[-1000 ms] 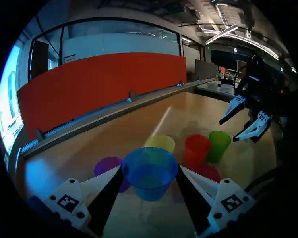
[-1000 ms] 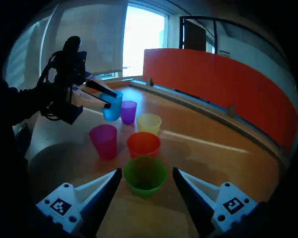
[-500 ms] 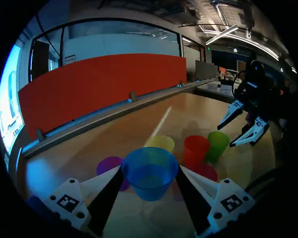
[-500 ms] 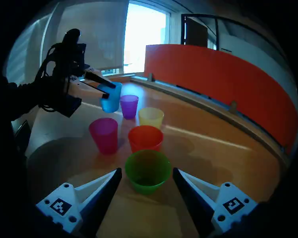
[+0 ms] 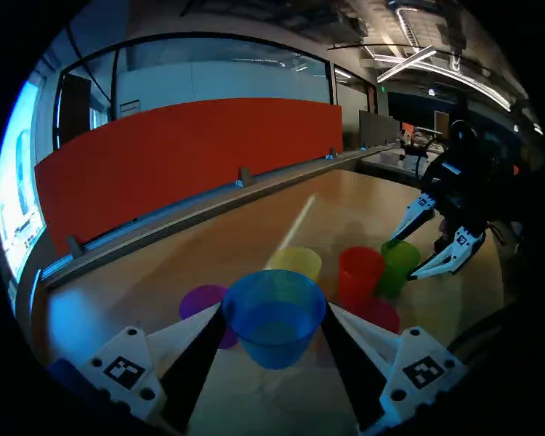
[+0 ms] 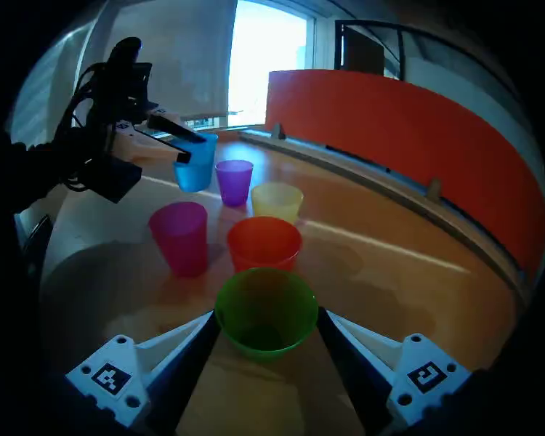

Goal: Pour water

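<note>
Blue plastic sits at the centre of the left gripper view. The blue cup (image 5: 274, 320) is clamped between the fingers of the left gripper (image 5: 272, 333), and we judge it lifted clear of the wooden table (image 5: 272, 218). There seems to be water (image 5: 274, 338) low inside. Below and beyond stand a purple cup (image 5: 200, 299), a yellow cup (image 5: 294, 261), a red cup (image 5: 359, 275) and a green cup (image 5: 394, 275), packed close. Farther off, the right gripper (image 5: 401, 260) straddles the green one. Any tilt here would slosh water onto the wood or into the wrong cup. A harder squeeze could buckle the thin wall.

In the right gripper view, we see the green cup between that gripper's spread fingers, which lie at or just off its sides. We see no sign that they press. The red cup stands just behind it and a magenta cup (image 6: 178, 236) is near. If the fingers close off-centre or push forward, they could shove the green cup into the red one and topple the cluster. The blue cup hangs beside the purple one, well apart from the green. Carrying it across over open cups risks drips, and the two grippers could bump.
</note>
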Action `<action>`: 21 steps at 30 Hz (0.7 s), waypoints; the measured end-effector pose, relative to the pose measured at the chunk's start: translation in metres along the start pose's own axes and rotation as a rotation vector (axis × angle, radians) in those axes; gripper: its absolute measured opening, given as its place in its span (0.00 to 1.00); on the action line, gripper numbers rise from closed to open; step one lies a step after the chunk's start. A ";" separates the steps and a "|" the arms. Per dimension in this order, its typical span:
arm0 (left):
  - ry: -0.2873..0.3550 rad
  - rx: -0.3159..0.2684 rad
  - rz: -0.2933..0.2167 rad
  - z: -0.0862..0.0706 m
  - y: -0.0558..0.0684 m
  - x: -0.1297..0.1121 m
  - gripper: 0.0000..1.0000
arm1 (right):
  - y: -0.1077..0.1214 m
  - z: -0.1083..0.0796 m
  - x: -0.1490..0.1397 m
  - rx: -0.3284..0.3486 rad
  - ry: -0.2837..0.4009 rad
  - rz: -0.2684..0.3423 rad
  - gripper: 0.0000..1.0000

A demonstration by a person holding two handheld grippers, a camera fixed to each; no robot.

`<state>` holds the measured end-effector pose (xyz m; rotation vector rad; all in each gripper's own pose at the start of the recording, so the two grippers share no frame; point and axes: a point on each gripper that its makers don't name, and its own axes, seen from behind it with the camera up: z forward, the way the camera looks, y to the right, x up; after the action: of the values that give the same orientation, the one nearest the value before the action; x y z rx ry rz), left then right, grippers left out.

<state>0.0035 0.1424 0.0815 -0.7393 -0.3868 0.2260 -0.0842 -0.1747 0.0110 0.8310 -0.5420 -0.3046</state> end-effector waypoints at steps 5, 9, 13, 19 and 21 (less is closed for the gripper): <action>0.001 0.001 0.002 -0.001 0.000 0.000 0.87 | 0.004 0.005 0.000 -0.006 0.008 0.024 0.99; 0.000 0.000 0.003 -0.001 0.001 0.000 0.87 | 0.006 0.007 -0.001 -0.009 0.015 0.043 0.99; -0.001 -0.003 0.006 0.000 0.003 -0.001 0.87 | 0.004 0.008 -0.002 -0.001 0.022 0.055 0.98; 0.004 -0.008 0.011 0.001 0.007 0.001 0.87 | 0.005 0.008 -0.001 -0.004 0.034 0.062 0.90; 0.007 -0.012 0.009 0.000 0.008 0.002 0.87 | 0.006 0.008 -0.002 -0.007 0.033 0.063 0.89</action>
<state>0.0043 0.1491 0.0765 -0.7535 -0.3788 0.2298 -0.0895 -0.1750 0.0192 0.8098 -0.5347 -0.2343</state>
